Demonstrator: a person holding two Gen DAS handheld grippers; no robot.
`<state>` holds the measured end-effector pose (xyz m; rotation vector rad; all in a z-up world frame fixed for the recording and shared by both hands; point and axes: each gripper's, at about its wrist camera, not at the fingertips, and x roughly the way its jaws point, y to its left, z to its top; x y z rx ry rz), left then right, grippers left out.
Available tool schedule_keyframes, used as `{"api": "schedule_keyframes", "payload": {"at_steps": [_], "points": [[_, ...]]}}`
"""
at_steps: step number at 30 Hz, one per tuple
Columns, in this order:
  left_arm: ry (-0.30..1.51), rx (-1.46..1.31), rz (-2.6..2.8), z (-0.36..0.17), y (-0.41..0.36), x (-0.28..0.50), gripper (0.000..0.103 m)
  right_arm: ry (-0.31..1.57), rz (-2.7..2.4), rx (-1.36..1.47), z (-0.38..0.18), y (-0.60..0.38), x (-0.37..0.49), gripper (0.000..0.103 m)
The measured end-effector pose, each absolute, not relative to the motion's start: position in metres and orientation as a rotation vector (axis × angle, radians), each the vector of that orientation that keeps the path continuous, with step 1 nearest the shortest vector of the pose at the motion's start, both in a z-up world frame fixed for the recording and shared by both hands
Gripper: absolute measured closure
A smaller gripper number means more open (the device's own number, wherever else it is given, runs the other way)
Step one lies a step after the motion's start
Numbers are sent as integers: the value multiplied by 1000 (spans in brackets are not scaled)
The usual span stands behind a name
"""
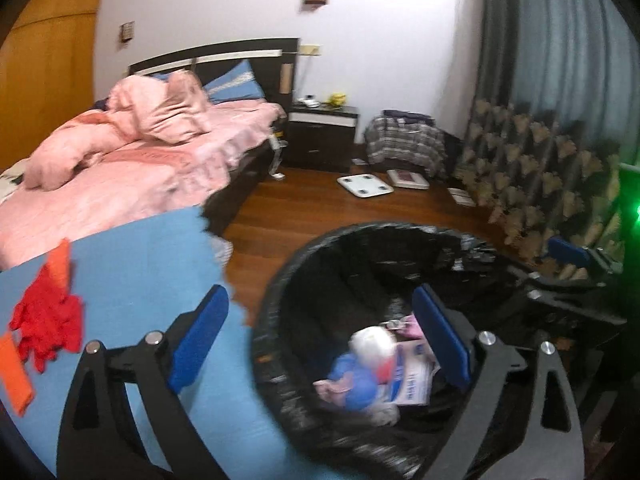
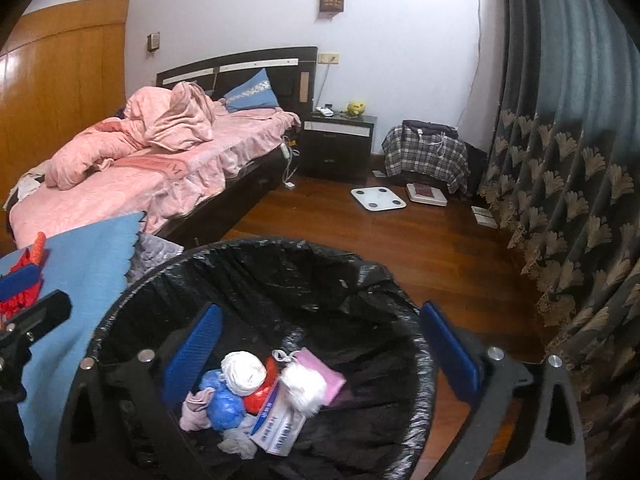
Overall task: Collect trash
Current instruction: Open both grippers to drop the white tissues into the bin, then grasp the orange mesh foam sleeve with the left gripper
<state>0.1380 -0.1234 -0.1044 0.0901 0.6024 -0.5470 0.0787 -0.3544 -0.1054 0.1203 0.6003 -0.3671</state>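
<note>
Trash [image 2: 260, 396] heaped at bottom of round bin lined with black plastic bag [image 2: 280, 264]: white crumpled wads, blue and red bags, pink sheet, printed carton. Right tongs [image 2: 320, 356] spread wide above bin, nothing between. Left tongs [image 1: 320, 344] likewise spread, empty, straddling bin rim beside blue cloth [image 1: 132, 280] bearing red rag [image 1: 48, 312].

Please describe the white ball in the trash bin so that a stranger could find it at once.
Find the bin with the black liner beside the bed. On top of its trash pile lies the white ball, wrapped in crinkled plastic. It is smooth and round, whereas the white wad to its right looks fluffy.
</note>
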Motion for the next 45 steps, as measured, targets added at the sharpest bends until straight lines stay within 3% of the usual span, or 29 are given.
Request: {"api": "schedule_keyframes", "payload": {"at_steps": [22,35,41,43,45], "points": [[696,-10,104,-132,166,172,12,580,120,26,-102,-108,165,6],[859,-90,120,-180,213,211,12,669,152,-23,-153,-35,209,6],[889,-98,63,-190,211,215,25,697,156,-45,-159,-31,210,6],[881,-91,48,-190,209,214,36,702,154,-45,-160,-32,210,6],[871,-90,29,-189,207,213,58,706,154,-45,-161,-32,211,6]]}}
